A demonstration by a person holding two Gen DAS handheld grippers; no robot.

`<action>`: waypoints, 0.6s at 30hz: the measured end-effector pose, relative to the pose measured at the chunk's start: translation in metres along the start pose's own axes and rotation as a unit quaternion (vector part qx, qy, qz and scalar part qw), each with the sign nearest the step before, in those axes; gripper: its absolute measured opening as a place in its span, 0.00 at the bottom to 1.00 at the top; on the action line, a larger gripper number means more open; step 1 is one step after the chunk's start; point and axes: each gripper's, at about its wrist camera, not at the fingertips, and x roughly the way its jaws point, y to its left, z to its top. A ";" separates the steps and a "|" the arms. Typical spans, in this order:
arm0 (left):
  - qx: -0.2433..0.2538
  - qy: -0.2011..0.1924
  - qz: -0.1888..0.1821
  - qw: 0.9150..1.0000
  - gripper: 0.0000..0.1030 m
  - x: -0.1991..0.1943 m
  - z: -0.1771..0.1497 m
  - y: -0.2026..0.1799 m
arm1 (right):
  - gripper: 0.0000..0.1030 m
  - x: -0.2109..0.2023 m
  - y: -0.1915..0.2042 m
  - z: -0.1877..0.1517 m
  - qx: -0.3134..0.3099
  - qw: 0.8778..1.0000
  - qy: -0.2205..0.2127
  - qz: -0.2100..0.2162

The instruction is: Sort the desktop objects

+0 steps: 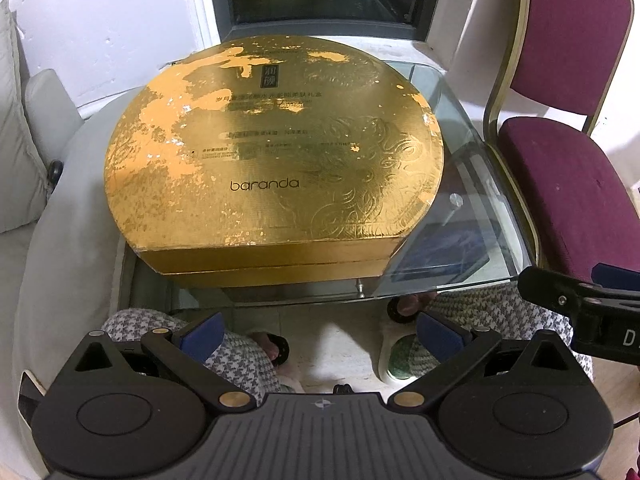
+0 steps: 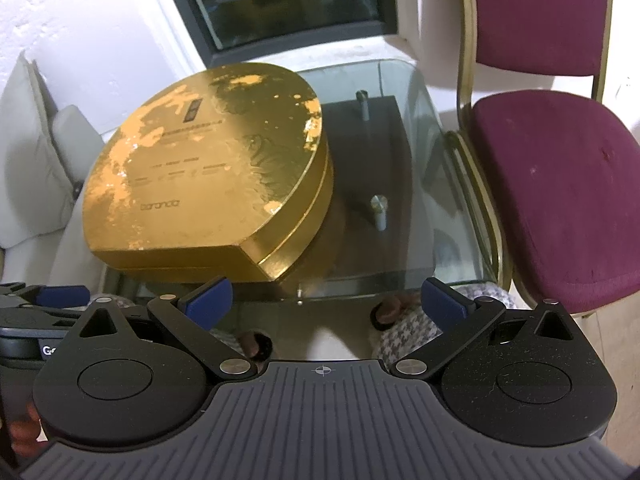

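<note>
At the far left of the left wrist view a pale cushion (image 1: pixel 16 128) leans against the white wall. Filling the centre of the frame is the gold gift box (image 1: pixel 272 152), round with one flat side facing the camera, its lid closed and its foil worn in patches. It sits on the glass table (image 1: pixel 476 184), overhanging toward the left edge. Low in the frame the left gripper (image 1: pixel 320 336) hovers short of the table with its jaws spread wide and nothing between them. In the right wrist view the same box (image 2: pixel 208 168) lies at centre left, and the right gripper (image 2: pixel 326 304) is likewise wide apart and empty, just short of the table's near edge. At the right stands a maroon chair (image 2: pixel 560 184).

The box looks like stiff cardboard, probably light for its bulk, with slick foil. It is far too wide for one gripper; pinching the overhanging lid rim or pressing both side walls from opposite sides seems safest.
</note>
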 end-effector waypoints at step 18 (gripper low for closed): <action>0.001 -0.004 -0.004 1.000 0.99 0.001 -0.001 0.000 | 1.00 0.004 0.002 0.001 -0.004 1.000 0.003 0.003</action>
